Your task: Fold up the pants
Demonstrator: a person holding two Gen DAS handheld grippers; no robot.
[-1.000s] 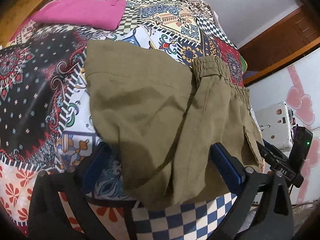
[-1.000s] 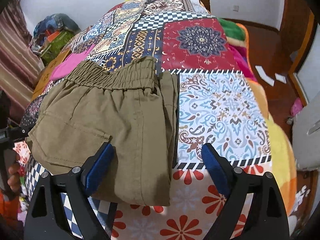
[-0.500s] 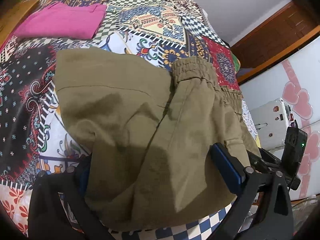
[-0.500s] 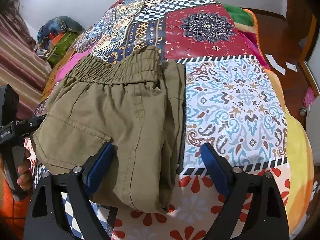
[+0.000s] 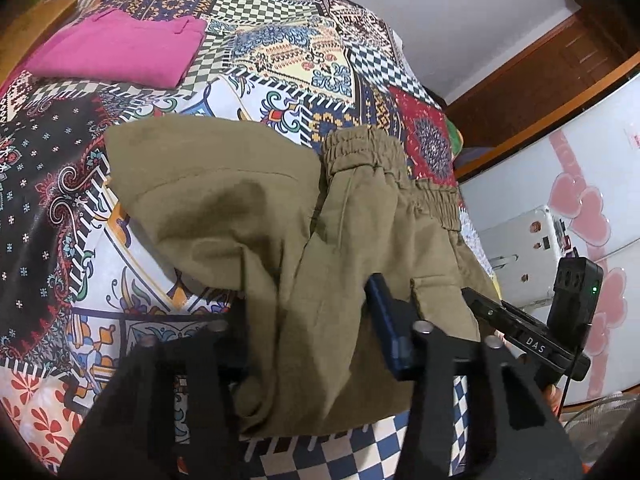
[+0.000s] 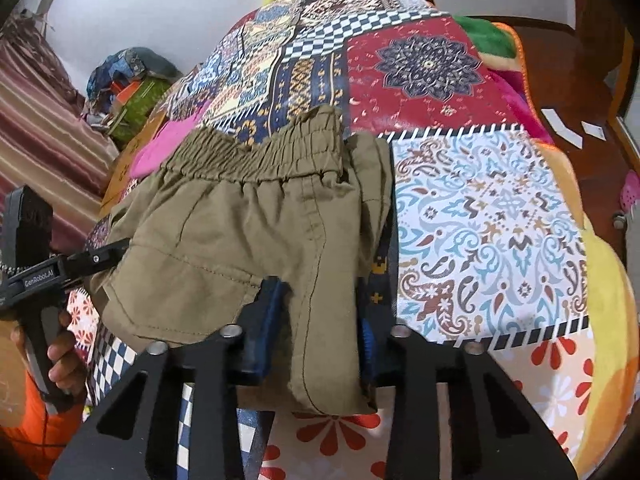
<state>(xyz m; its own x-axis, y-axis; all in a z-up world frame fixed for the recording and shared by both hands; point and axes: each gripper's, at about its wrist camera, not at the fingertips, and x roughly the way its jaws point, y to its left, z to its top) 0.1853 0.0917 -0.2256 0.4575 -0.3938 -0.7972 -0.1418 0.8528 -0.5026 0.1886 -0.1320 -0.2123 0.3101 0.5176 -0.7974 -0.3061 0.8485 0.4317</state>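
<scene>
Olive-green pants (image 5: 256, 216) lie folded on a patterned bedspread (image 5: 48, 184), elastic waistband (image 5: 360, 152) at the far side. My left gripper (image 5: 308, 320) is shut on the near edge of the pants, cloth bunched between its blue pads. My right gripper (image 6: 320, 320) is shut on the near right edge of the pants (image 6: 240, 232), below the waistband (image 6: 260, 156). The left gripper also shows at the left of the right wrist view (image 6: 100, 258), and the right gripper at the right of the left wrist view (image 5: 500, 316).
A folded pink garment (image 5: 116, 48) lies at the far left of the bed. A white appliance (image 5: 524, 256) and a pink-heart cabinet (image 5: 592, 200) stand right of the bed. The bed's right edge drops to a wooden floor (image 6: 580, 92). Bags (image 6: 132, 80) sit by the curtain.
Both grippers went from wide open around the pants' near edge to closed on the cloth. The fabric has bunched up and lifted slightly at the near edge.
</scene>
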